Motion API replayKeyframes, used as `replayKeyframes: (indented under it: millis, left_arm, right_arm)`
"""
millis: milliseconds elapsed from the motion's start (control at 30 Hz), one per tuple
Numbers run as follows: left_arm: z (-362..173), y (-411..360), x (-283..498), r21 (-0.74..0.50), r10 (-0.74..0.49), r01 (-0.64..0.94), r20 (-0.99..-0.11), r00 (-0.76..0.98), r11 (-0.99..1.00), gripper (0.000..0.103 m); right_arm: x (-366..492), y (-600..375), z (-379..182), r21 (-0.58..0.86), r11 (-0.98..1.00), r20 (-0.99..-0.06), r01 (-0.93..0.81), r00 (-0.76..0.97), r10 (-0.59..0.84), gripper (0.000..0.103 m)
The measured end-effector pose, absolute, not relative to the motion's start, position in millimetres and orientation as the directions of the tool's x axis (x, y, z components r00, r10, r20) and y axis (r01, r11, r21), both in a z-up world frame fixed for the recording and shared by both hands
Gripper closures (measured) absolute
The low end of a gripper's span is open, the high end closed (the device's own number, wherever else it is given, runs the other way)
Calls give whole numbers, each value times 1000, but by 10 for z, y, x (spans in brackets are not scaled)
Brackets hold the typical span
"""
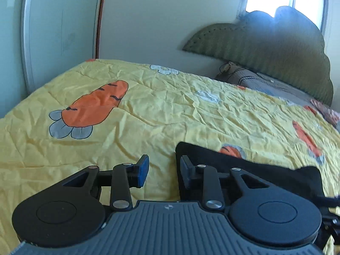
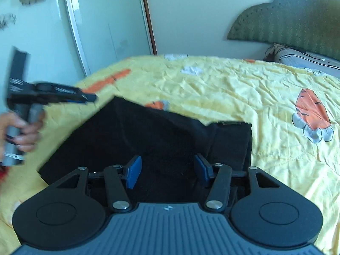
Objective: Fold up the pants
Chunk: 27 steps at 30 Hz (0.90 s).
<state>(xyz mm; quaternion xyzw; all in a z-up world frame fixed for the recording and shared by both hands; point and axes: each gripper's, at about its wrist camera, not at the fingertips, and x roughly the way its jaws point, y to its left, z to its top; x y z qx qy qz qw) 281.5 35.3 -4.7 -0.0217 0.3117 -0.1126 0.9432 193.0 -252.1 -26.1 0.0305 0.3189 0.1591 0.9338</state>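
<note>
The black pants (image 2: 148, 131) lie folded flat on the yellow carrot-print quilt (image 2: 244, 89). In the right wrist view my right gripper (image 2: 167, 172) is open and empty, hovering over the near part of the pants. The left gripper (image 2: 85, 97) shows there, blurred, held in a hand above the pants' far left corner. In the left wrist view my left gripper (image 1: 163, 170) is open and empty over the quilt (image 1: 127, 138), with the pants' left edge (image 1: 265, 170) under its right finger.
A green padded headboard (image 1: 265, 46) and a grey pillow (image 1: 255, 80) stand at the bed's far right. A sliding wardrobe door (image 2: 102, 27) and white wall lie behind the bed. The person's hand (image 2: 23, 131) holds the left gripper's handle.
</note>
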Motion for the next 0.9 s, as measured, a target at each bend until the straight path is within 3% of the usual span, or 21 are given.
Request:
replayKeyframes:
  millis: [100, 200, 267, 367, 400, 467, 567, 667, 800, 833, 867, 900]
  left_arm:
    - [-88, 256, 2506, -46, -171, 184, -630, 757, 982, 59]
    - [-97, 281, 2066, -127, -249, 219, -634, 732, 967, 52]
    - [-171, 181, 1849, -95, -249, 247, -644, 724, 964, 41]
    - [-336, 59, 1782, -7, -191, 241, -629, 754, 971, 38]
    - [-327, 60, 1791, -4, -176, 224, -631, 755, 975, 40]
    - [-202, 98, 1742, -36, -179, 203, -637, 750, 979, 59]
    - [-108, 76, 1533, -13, -174, 208, -603, 779, 978, 53]
    - [-227, -43, 1491, 37, -132, 202, -638, 759, 979, 51]
    - [-232, -36, 1352, 36, -112, 171, -622, 775, 985, 49]
    - [-223, -38, 1305, 37, -110, 169, -619, 778, 985, 45]
    - [-222, -41, 1275, 36, -108, 166, -619, 778, 985, 43]
    - [-227, -42, 1248, 35, -108, 165, -620, 777, 986, 42]
  right_arm:
    - [1863, -2491, -206, 147, 960, -568, -240, 773, 281, 49]
    - [1551, -2357, -22, 53, 965, -502, -256, 828, 248, 49]
    - [1440, -2293, -39, 20, 961, -521, -275, 818, 245, 49]
    - [1500, -2264, -272, 7, 969, -591, -248, 780, 204, 49]
    - [1509, -2280, -324, 11, 974, -590, -227, 785, 190, 49]
    - [1391, -2274, -244, 16, 983, -560, -180, 813, 158, 49]
    - [1101, -2162, -148, -58, 977, -487, -205, 860, 151, 49]
    - [1185, -2148, -339, -50, 977, -552, -209, 820, 148, 49]
    - [1059, -2194, -250, 12, 992, -520, -128, 846, 115, 47]
    - [981, -2178, -211, 8, 993, -502, -118, 858, 106, 39]
    - [907, -2163, -187, 7, 993, -491, -114, 865, 103, 25]
    - [837, -2150, -180, 9, 994, -488, -110, 867, 100, 19]
